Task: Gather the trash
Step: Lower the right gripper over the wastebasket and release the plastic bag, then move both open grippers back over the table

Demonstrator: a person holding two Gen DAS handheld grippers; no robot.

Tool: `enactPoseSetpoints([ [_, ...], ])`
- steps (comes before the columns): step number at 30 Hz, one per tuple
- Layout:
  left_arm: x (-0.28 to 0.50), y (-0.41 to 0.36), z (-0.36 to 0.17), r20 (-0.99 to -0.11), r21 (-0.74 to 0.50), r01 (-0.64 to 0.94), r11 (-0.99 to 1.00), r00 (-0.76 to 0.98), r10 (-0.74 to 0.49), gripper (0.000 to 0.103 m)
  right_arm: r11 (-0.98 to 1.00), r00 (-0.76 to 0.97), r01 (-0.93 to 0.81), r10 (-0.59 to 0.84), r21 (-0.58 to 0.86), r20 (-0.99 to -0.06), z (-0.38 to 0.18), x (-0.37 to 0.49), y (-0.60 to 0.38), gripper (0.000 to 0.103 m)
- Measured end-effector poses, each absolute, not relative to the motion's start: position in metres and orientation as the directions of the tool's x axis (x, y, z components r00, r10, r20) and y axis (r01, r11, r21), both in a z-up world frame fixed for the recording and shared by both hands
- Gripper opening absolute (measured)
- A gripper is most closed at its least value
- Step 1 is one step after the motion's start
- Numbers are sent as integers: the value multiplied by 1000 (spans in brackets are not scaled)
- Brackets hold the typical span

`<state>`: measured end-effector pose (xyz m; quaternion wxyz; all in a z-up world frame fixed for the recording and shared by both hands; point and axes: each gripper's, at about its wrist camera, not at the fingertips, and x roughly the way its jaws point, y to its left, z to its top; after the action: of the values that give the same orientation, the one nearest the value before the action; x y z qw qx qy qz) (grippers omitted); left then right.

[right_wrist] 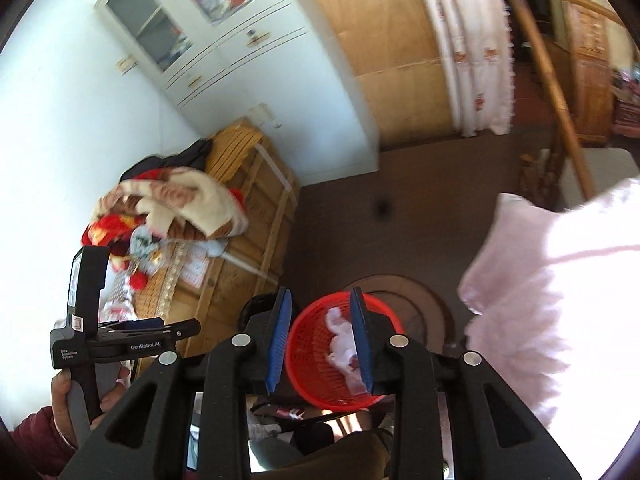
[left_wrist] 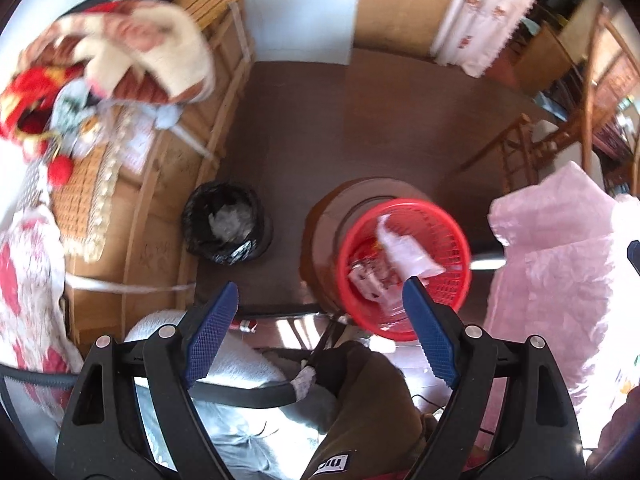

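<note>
My left gripper (left_wrist: 320, 320) points steeply down with its blue pads spread wide and nothing between them. My right gripper (right_wrist: 320, 338) has its jaws a modest way apart, not pressing on anything; no earlier view tells me more. From the right wrist view I see my left hand (right_wrist: 80, 392) wrapped round the left gripper's handle, low at the left edge.

Just past both sets of fingertips sits the red basket (left_wrist: 436, 280), resting on a round brown stand (left_wrist: 324, 224). Inside it lie a crumpled white paper scrap (left_wrist: 404, 252) and some printed wrappers (left_wrist: 370, 276). The right wrist view shows the same white scrap in the basket, lined up between the right jaws but lower than them.

Left of the basket, on the dark floor, stands a black-lined bin (left_wrist: 228, 224) holding pale crumpled waste. To the right a pink cloth (left_wrist: 560, 248) hangs close. Farther left, a wooden crate (left_wrist: 188, 128) carries heaped blankets (left_wrist: 140, 52). At the back hangs a white curtain (left_wrist: 488, 12).
</note>
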<state>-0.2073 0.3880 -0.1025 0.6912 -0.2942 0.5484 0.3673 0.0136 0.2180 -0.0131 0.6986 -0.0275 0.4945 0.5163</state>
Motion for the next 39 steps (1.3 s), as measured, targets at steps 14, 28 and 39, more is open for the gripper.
enactPoseSetpoints([
  [14, -44, 294, -78, -957, -55, -473, 879, 276, 89, 82, 790, 368, -442, 592, 426, -717, 11, 48, 38, 36],
  [28, 92, 51, -47, -922, -58, 277, 959, 353, -158, 85, 878, 671, 257, 140, 405, -728, 4, -44, -193, 39],
  [39, 97, -96, -80, -937, -35, 616, 787, 254, -241, 85, 740, 671, 560, -141, 373, -728, -2, -137, -257, 46],
])
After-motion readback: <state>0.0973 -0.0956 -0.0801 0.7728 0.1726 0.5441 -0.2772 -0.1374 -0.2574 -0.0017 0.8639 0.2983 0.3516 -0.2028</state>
